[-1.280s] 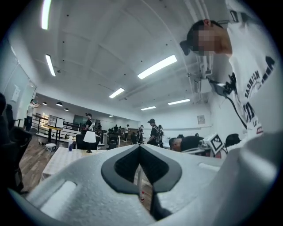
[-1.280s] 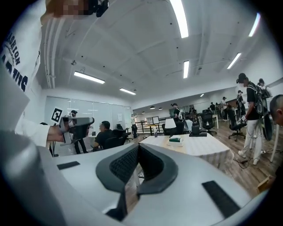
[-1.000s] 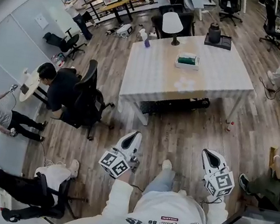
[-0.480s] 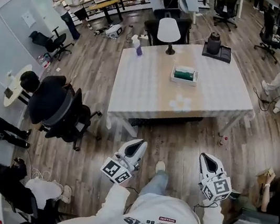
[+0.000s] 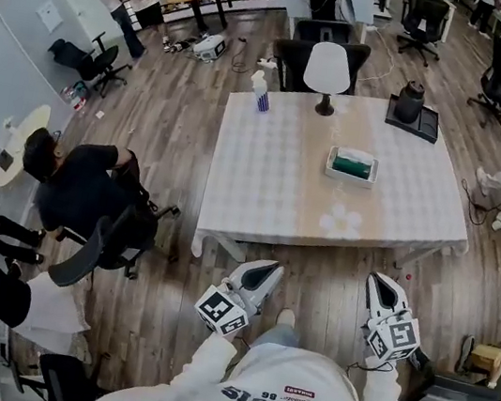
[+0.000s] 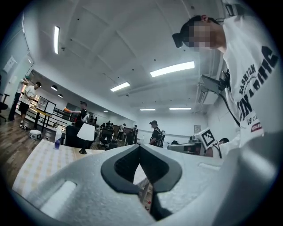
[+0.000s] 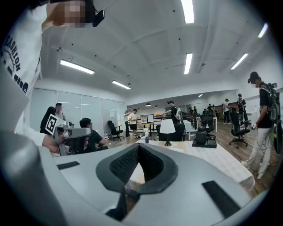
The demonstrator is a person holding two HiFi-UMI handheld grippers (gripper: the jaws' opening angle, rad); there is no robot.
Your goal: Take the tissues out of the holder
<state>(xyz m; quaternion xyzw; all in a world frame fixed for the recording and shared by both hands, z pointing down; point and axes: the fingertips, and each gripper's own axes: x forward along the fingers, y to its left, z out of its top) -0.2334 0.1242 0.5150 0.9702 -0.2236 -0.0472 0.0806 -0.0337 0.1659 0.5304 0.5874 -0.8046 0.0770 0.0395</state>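
The tissue holder (image 5: pixel 351 167) stood on the counter (image 5: pixel 262 187), right of the counter's middle. It was a shallow, white-rimmed rectangular box. Inside it lay a green block, with white tissue (image 5: pixel 355 155) showing along the side toward the counter's far edge.

The counter was broad and nearly square, under a pale cloth with a faint check. A black tray (image 5: pixel 418 124) sat at the counter's far right corner and carried a dark, rounded jug (image 5: pixel 409 101). A lamp (image 5: pixel 329 73) with a white shade on a slim dark stem stood at the counter's far edge. A white spray bottle (image 5: pixel 263 92) with a blue lower part stood near the counter's far left corner.

Both tools hung short of the counter's near edge, above the wood-plank floor (image 5: pixel 177 125), well apart from the holder. The left tool (image 5: pixel 266 270) had its white jaws brought together at the tips, with nothing between the dark pads. The right tool (image 5: pixel 379 284) was likewise closed and empty. The holder lay beyond the counter's near edge, between the lines of the two tools.
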